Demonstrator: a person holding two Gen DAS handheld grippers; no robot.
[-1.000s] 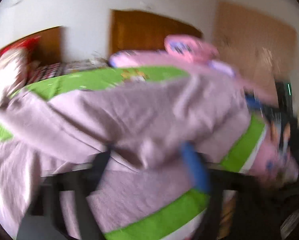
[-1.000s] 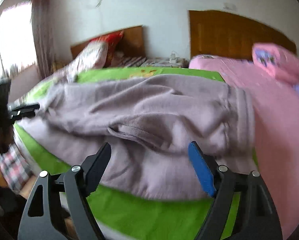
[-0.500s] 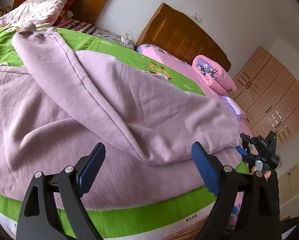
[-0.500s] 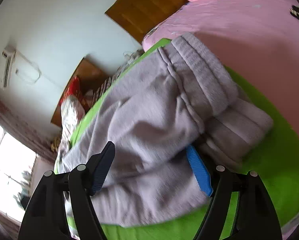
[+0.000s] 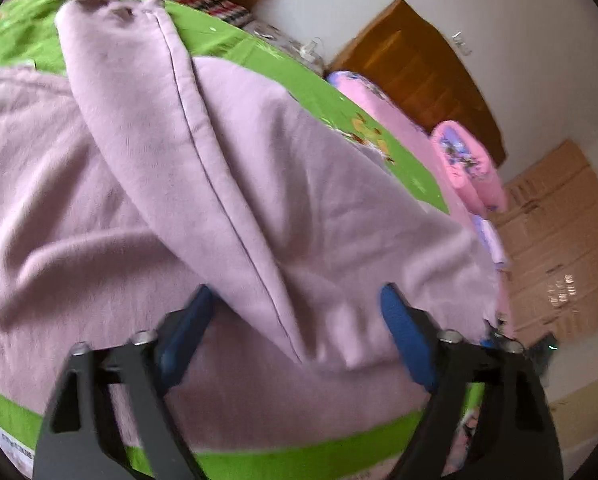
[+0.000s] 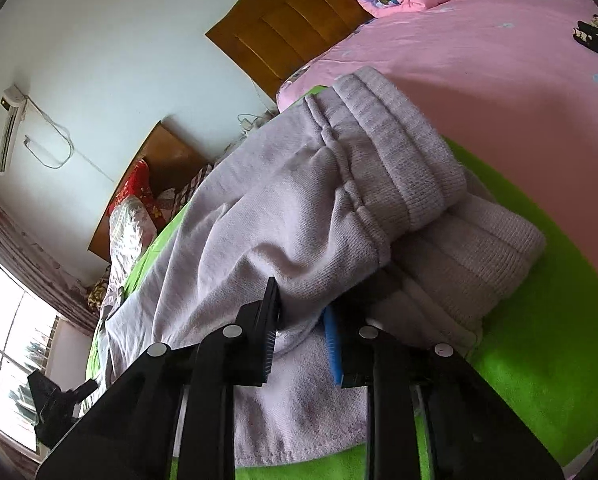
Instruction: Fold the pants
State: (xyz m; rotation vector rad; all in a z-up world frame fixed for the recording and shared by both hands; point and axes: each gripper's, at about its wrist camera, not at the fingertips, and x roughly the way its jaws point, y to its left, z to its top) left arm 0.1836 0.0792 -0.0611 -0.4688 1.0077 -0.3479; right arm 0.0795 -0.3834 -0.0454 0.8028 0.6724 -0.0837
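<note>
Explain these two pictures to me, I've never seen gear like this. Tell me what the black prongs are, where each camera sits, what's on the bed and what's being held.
There is no robot here. A person holds a two-finger clamp in each hand, and a wide-angle camera on each clamp looks out along its fingers. That is why black prongs fill the bottom of both pictures. One picture comes from the left gripper, the other from the right gripper. Lilac pants lie spread on a green bedsheet, and a pink bed stands beside it. Both sets of jaws have just been closing. The right gripper pinches a fold of the pants near their ribbed end. The left gripper has a fold between its blue pads, but they stand apart and do not press it.
</note>
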